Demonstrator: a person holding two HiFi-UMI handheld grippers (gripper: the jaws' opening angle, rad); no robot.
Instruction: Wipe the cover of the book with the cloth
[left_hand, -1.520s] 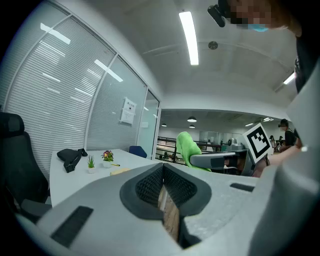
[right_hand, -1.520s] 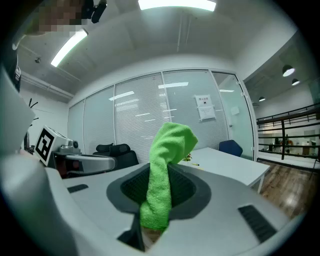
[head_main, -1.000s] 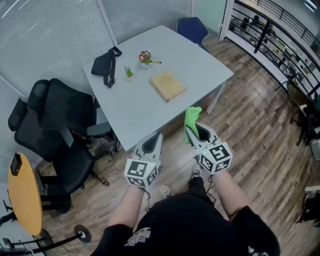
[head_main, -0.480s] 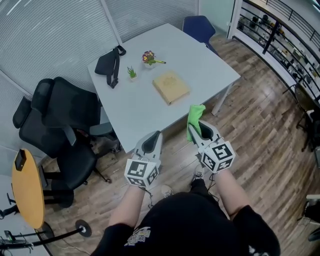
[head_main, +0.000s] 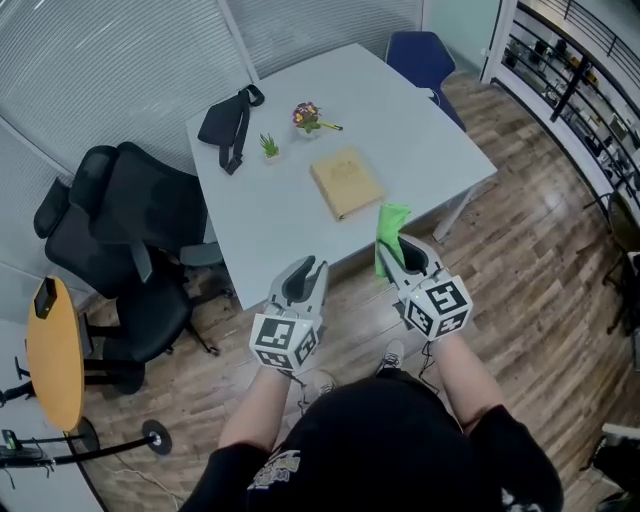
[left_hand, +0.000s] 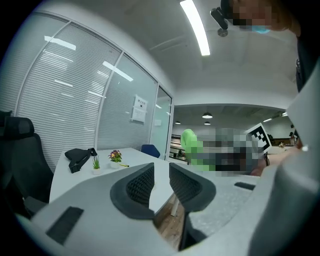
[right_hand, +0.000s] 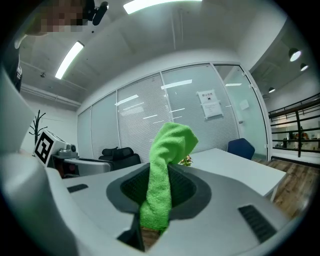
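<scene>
Book (head_main: 346, 183): tan cover, lying flat and closed on the grey bench (head_main: 290, 230), toward the bench's near-right part, set at a slight angle to the edges. Nothing is touching it. The marks on the cover are too small to read from the head view.

Cloth (head_main: 389, 237): bright green, off the bench, pinched in the right tongs (head_main: 405, 262). In the right gripper view the tongs (right_hand: 160, 187) are closed on the cloth (right_hand: 165, 170). The folded strip runs up between the ribbed pads and flops over at the top. From the head view the cloth sits just short of the bench's near edge, well apart from the book.

Left tongs (head_main: 303, 275): held beside the right pair, over the floor and short of the bench. In the left gripper view the left tongs (left_hand: 161, 182) have a narrow gap and are opening. Nothing is between the pads.

Farther back on the bench:
- A small green plant (head_main: 269, 147).
- A little pot of flowers (head_main: 306, 116), with a thin yellow thing beside it, possibly a pen.
- A black bag (head_main: 230, 125) at the far-left corner.

Around the bench:
- Black office chairs (head_main: 140, 215) on the left.
- A blue chair (head_main: 425, 60) at the far end.
- A round yellow table (head_main: 52, 352) at the left edge.
- Wooden floor (head_main: 520, 250) underfoot.
</scene>
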